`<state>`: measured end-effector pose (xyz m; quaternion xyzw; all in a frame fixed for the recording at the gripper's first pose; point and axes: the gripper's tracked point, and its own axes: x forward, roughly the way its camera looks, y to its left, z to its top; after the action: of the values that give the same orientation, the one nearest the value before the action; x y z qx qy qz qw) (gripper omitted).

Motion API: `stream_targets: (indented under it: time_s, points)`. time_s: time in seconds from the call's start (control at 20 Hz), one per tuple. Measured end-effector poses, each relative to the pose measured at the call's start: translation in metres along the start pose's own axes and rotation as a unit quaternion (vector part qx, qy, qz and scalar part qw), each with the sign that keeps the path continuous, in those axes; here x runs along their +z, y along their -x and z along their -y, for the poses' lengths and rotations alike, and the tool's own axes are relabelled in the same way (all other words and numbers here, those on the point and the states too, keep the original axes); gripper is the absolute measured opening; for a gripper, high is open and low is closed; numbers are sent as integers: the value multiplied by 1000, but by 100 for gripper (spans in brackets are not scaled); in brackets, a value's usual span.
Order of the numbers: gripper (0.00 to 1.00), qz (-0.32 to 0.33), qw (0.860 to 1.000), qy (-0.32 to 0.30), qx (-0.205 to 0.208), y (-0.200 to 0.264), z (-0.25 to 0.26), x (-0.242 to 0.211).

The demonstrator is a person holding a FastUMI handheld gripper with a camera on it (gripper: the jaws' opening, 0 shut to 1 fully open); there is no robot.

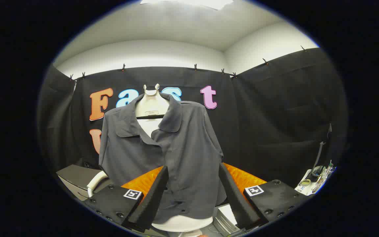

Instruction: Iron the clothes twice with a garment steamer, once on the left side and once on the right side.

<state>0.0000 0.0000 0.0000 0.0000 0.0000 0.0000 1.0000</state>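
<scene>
Gripper is held wide open w/ nothing gripped, lower centre; grey shirt is seen beyond fingers, on mannequin.

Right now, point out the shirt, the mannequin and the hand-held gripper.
shirt (179, 154): gripper view, on the grey front panel, beyond the fingers.
mannequin (151, 104): gripper view, on the white neck above the collar.
hand-held gripper (192, 194): gripper view, midway between the fingertips, which stand open and hold nothing.

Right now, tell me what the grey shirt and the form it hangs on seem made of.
Dark grey collared shirt: thin matte woven cloth, judging by soft folds and no sheen. Cream-white mannequin torso: smooth, hard, probably plastic, with a faint gloss. The open gripper has its jaws apart, holding nothing.
</scene>
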Motion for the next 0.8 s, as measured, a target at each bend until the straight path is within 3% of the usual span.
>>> stream_targets:
  time_s: [0.8]
  points:
    - [98, -5, 1000, 6, 20, -20, -24, -9]
